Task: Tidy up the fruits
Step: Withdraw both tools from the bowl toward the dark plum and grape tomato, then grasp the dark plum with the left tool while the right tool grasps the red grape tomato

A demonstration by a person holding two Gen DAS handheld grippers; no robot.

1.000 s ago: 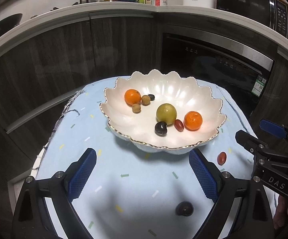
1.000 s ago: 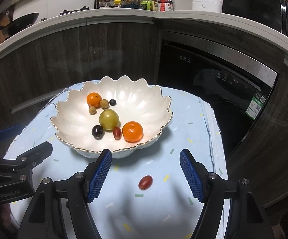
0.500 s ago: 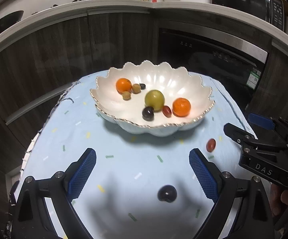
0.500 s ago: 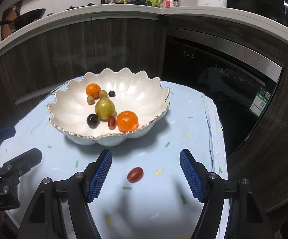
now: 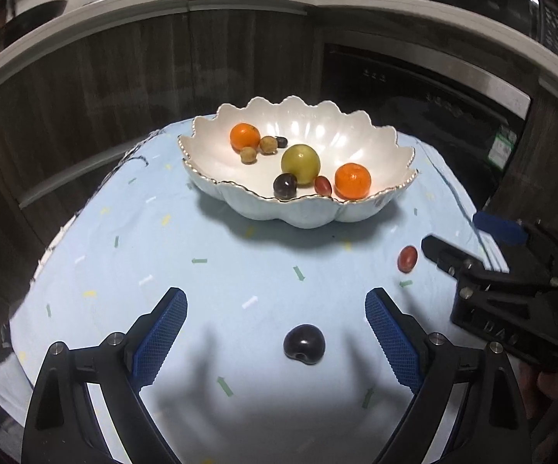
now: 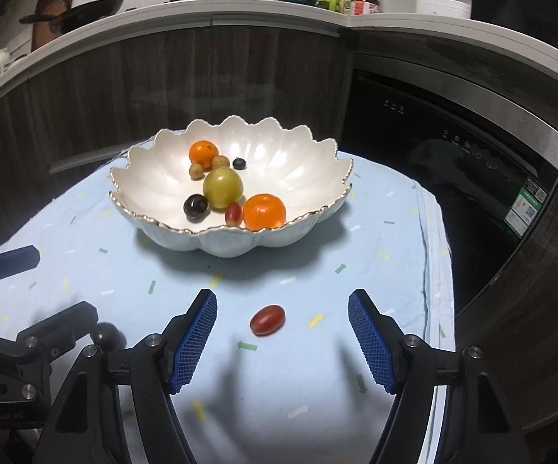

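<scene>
A white scalloped ceramic bowl with a gilt rim (image 6: pixel 217 239) stands on a pale blue cloth with confetti flecks (image 5: pixel 143 232), holding two oranges, a yellow-green round fruit (image 6: pixel 223 187), a dark plum, a red grape tomato, two small brown fruits and a blueberry. Two fruits lie loose on the cloth in front of it. The dark purple plum (image 5: pixel 303 344) sits between the spread fingers of the left gripper (image 5: pixel 275 328) — untouched. The small red oval tomato (image 6: pixel 267 320) lies between the right gripper's (image 6: pixel 282 332) parted blue pads, also clear of them. Nothing stands between either fruit and the bowl. Behind are dark wood cabinets (image 6: pixel 163 77), a black built-in oven (image 6: pixel 453 147) and a counter with bottles.
</scene>
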